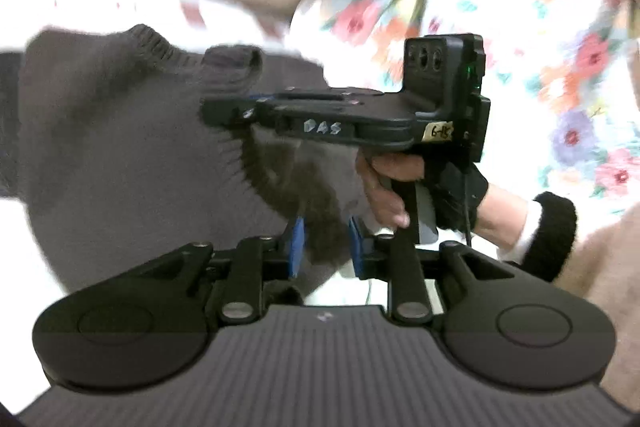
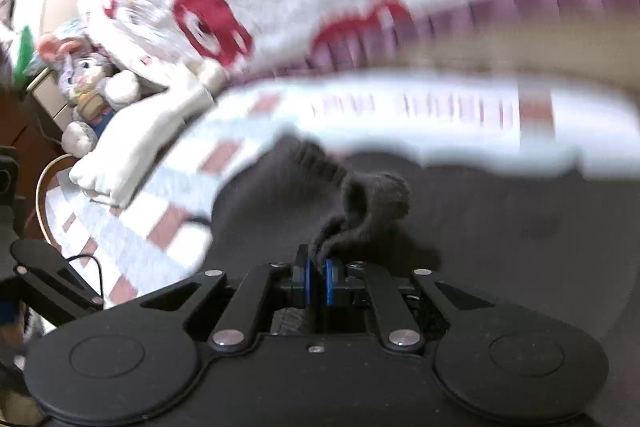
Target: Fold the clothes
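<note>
Blue pads on my right gripper (image 2: 318, 277) are pinching a ribbed edge of the grey sweater (image 2: 460, 227), jaws nearly together with knit bunching up between them. From that pinch the sweater is spreading away to the right over the checked bedspread (image 2: 132, 235).

My left gripper (image 1: 323, 247) is standing narrowly apart, grey fabric lying between its pads, but I am not seeing them press on it. In that view the right gripper (image 1: 224, 111) is crossing ahead of my left, so it is the nearer hand on the hem; I am judging the sweater's length to run leftward.

Motion blur is smearing the far bedding, and the sweater's far edge is cut off in both views.
</note>
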Demonstrator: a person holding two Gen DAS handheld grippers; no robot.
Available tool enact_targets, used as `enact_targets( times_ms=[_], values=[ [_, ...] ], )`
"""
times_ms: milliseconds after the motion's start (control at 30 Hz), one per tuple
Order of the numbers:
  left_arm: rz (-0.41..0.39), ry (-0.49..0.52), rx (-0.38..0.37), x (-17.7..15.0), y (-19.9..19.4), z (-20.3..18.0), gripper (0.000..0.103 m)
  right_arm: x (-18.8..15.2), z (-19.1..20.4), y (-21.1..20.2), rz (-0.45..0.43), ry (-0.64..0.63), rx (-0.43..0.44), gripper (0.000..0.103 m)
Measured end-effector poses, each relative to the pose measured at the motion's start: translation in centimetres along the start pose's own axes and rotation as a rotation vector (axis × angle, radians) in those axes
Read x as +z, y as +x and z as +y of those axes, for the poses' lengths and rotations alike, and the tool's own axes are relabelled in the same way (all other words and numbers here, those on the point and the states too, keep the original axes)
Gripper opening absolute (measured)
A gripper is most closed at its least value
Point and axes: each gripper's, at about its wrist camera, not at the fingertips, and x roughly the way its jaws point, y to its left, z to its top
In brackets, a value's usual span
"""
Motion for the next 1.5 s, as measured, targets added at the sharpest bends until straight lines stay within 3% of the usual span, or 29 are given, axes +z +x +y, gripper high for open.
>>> enact_targets(
  times_ms=[33, 100, 167, 233, 333, 400, 500, 567, 633, 733, 867, 967, 1067, 1167, 1233, 1300, 1433, 1500],
  values=[
    [0.006, 0.012, 0.036, -0.3, -0.3, 0.2, 0.023, 0.8, 0.2, -0.5, -0.018, -0.029, -0.011, 0.009],
    [0.03, 0.034, 0.106, -1.0, -0.5, 0.7, 0.023, 1.1, -0.3, 0.5, 0.033, -0.048, -0.046, 0.01],
    [0.1, 0.031, 0.159, -2.3, 0.6, 1.7, 0.023, 0.3, -1.6, 2.8, 0.15, -0.018, -0.118, 0.01],
    [0.173, -0.021, 0.169, -3.8, 1.7, 2.8, 0.024, -1.2, -2.9, 4.0, 0.21, 0.054, -0.159, 0.011],
    [0.152, -0.06, 0.167, -5.2, 1.8, 3.5, 0.026, -1.7, -3.5, 3.3, 0.158, 0.089, -0.205, 0.018],
    [0.128, -0.065, 0.161, -5.5, 1.7, 3.5, 0.026, -2.0, -3.5, 2.5, 0.119, 0.106, -0.283, 0.021],
    [0.111, -0.049, 0.17, -5.6, 2.7, 3.7, 0.026, -1.5, -2.8, 1.8, 0.079, 0.061, -0.403, 0.028],
    [0.109, -0.044, 0.181, -5.9, 3.6, 3.5, 0.026, -0.9, -1.6, 1.5, 0.072, -0.01, -0.435, 0.028],
    [0.096, -0.048, 0.167, -5.4, 3.7, 3.6, 0.027, -0.2, 0.2, 0.6, 0.041, -0.078, -0.4, 0.032],
    [0.007, -0.091, 0.15, -3.5, 0.6, 4.6, 0.035, -0.1, 2.0, -0.6, 0.047, -0.06, -0.23, 0.048],
    [-0.16, -0.175, 0.275, -1.3, -3.9, 7.8, 0.044, -1.5, 3.1, -1.1, 0.114, 0.022, -0.071, 0.05],
    [-0.182, -0.19, 0.362, -0.3, -4.8, 10.0, 0.042, -2.7, 4.6, -1.4, 0.151, 0.029, 0.053, 0.049],
    [-0.172, -0.142, 0.336, 1.0, -4.1, 10.8, 0.042, -4.3, 7.0, -1.0, 0.228, -0.058, 0.163, 0.049],
    [-0.146, -0.028, 0.33, 2.8, -1.3, 10.6, 0.043, -6.4, 8.2, 0.1, 0.346, -0.111, 0.158, 0.049],
    [-0.141, 0.052, 0.32, 3.8, 0.8, 10.7, 0.043, -7.4, 8.2, 0.3, 0.366, -0.124, 0.122, 0.049],
    [-0.142, 0.098, 0.328, 4.8, 2.9, 10.9, 0.043, -7.9, 7.3, 0.7, 0.387, -0.076, 0.116, 0.037],
    [-0.136, 0.192, 0.446, 6.8, 6.6, 10.1, 0.042, -9.0, 5.5, 1.5, 0.427, 0.022, 0.103, 0.032],
    [-0.141, 0.231, 0.508, 7.4, 7.6, 9.8, 0.041, -9.3, 5.8, 1.6, 0.444, -0.001, 0.09, 0.032]
  ],
)
